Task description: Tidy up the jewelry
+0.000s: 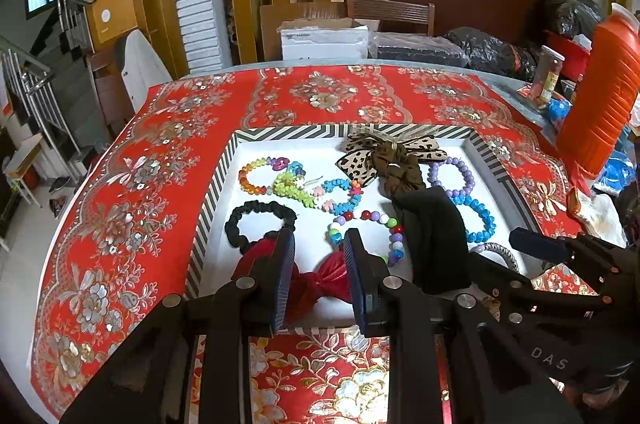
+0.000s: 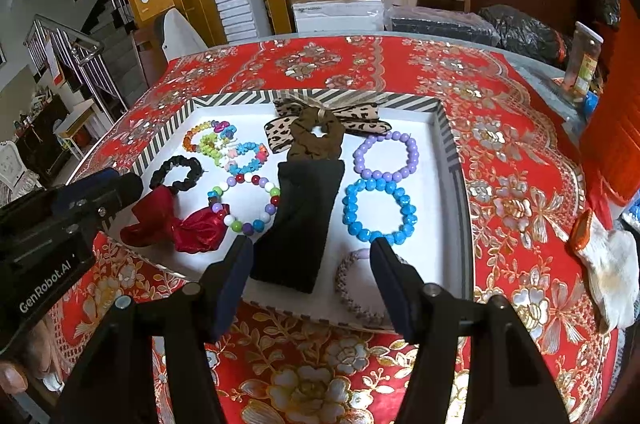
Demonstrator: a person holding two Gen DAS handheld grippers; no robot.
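A striped-rim white tray (image 1: 216, 192) (image 2: 448, 160) holds the jewelry. Inside lie a red bow (image 1: 316, 280) (image 2: 176, 220), black scrunchie (image 1: 256, 212) (image 2: 178, 172), multicolour bead bracelet (image 1: 376, 220) (image 2: 246, 200), blue bracelet (image 2: 380, 210) (image 1: 480, 216), purple bracelet (image 2: 386, 154) (image 1: 452, 176), black headband (image 2: 300, 220) (image 1: 436, 236), leopard bow scrunchie (image 1: 392, 152) (image 2: 316, 132) and a grey braided band (image 2: 352, 288). My left gripper (image 1: 318, 236) is open, its fingers straddling the red bow, empty. My right gripper (image 2: 312, 248) is open, above the tray's near edge, empty.
A red floral cloth (image 1: 160, 184) covers the table. An orange flask (image 1: 600, 96) and a jar (image 1: 548, 72) stand at the right edge. A white glove (image 2: 608, 264) lies right of the tray. Boxes and black bags sit behind the table.
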